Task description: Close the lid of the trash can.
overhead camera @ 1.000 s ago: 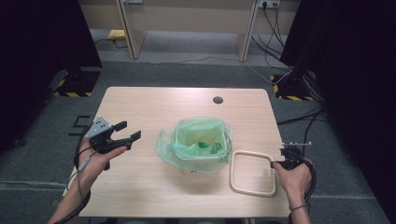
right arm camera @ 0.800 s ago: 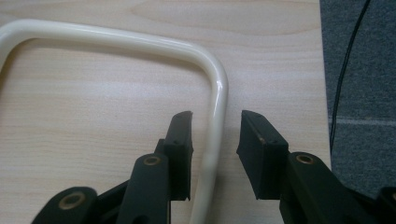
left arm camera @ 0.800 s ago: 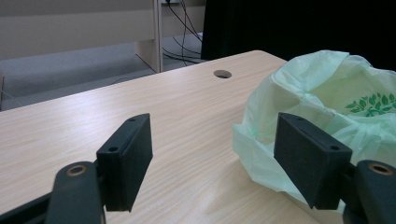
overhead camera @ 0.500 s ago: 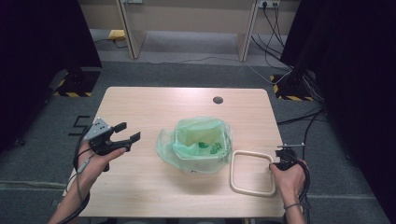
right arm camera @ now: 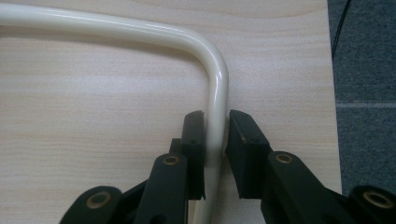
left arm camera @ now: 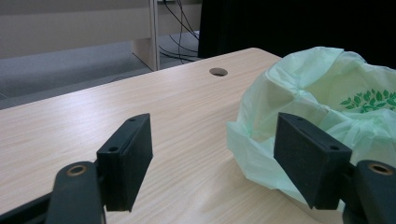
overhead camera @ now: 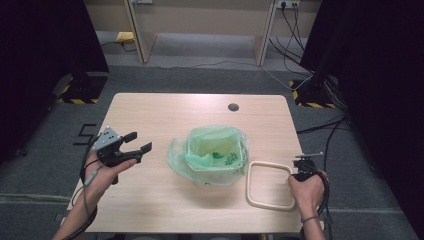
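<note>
We see a pale wooden table (overhead camera: 165, 115) with a round cable hole (overhead camera: 233, 107) near its far edge. At centre stands a small bin lined with a green bag (overhead camera: 212, 155), the bag's rim folded out over the sides. Just right of it lies a cream rounded-square ring (overhead camera: 270, 185), flat on the tabletop. The right gripper (overhead camera: 302, 170) meets the ring's right side, the right hand (overhead camera: 307, 190) behind it; jaw detail is too small to read here. The left gripper (overhead camera: 138, 142) is held above the table's left part, jaws spread apart, pointing toward the bin, well apart from it. Grey carpet and cables lie beyond.
</note>
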